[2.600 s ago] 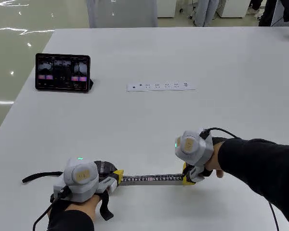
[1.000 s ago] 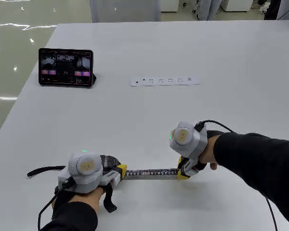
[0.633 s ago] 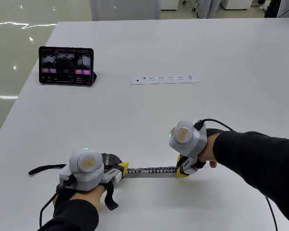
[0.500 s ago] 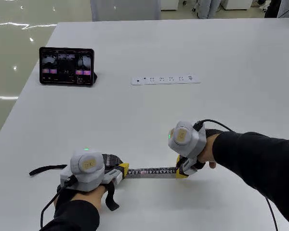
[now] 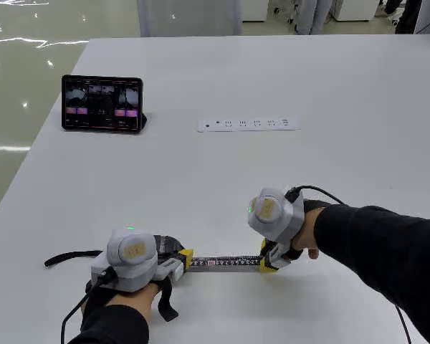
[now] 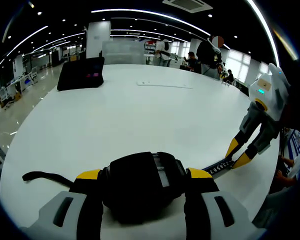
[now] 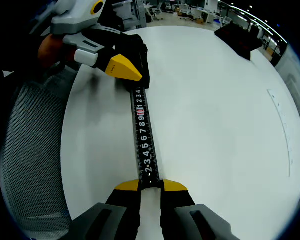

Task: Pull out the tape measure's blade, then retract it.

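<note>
The black tape measure case (image 6: 142,185) lies on the white table, clamped between the yellow-tipped jaws of my left gripper (image 6: 145,175), which is shut on it. In the head view the case (image 5: 166,248) sits at the lower left under that gripper (image 5: 178,264). Its dark blade (image 5: 222,263) with white numbers runs right along the table to my right gripper (image 5: 266,264). From the right gripper view the blade (image 7: 144,142) leads from the case (image 7: 140,60) straight into my right gripper (image 7: 150,186), shut on the blade's end. A black wrist strap (image 5: 68,257) trails left of the case.
A dark tablet (image 5: 102,104) stands propped at the far left of the table (image 5: 272,79). A white power strip (image 5: 248,125) lies flat near the middle. People stand beyond the far edge. A mesh chair (image 7: 35,165) sits by the table's near side.
The right gripper has moved left toward the case with the blade's end, so the drawn-out length of blade is shorter. The left gripper holds the case in place.
</note>
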`<state>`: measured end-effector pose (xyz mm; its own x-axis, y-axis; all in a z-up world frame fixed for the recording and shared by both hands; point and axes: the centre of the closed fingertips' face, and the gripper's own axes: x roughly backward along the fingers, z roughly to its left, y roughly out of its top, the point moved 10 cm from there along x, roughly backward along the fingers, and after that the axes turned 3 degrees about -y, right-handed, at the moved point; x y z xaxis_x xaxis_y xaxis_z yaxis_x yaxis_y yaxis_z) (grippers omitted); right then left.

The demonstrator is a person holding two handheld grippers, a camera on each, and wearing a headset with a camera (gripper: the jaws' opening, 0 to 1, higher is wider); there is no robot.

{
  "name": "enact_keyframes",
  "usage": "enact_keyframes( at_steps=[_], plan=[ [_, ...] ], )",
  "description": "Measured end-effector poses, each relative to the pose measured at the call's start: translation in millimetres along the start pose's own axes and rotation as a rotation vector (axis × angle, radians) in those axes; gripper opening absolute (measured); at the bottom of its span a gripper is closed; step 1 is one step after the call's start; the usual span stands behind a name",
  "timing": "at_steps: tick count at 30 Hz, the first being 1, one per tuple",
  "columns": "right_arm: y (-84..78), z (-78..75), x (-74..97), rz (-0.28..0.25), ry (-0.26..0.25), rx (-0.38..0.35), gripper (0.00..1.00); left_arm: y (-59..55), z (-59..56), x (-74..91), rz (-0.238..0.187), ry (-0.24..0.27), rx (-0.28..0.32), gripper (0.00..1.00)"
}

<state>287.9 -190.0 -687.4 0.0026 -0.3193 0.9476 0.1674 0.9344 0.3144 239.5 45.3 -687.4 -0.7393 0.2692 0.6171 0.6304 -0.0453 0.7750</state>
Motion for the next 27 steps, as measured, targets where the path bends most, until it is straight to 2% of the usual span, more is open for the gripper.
enact_keyframes(
  at_steps=[15,23,27],
  plan=[
    [6.0,0.3,-3.1,-0.004,-0.003,0.029,0.11,0.3,-0.3,-0.3,0.0,0.003,-0.001,0.62],
    [8.2,1.8,-4.7,-0.035,-0.004,0.063,0.11,-1.1,1.6,0.3,-0.02,-0.009,0.005,0.61],
    [9.4,2.7,-5.0,-0.043,-0.007,0.061,0.11,-0.6,1.9,0.0,-0.013,-0.014,0.007,0.61]
  ],
)
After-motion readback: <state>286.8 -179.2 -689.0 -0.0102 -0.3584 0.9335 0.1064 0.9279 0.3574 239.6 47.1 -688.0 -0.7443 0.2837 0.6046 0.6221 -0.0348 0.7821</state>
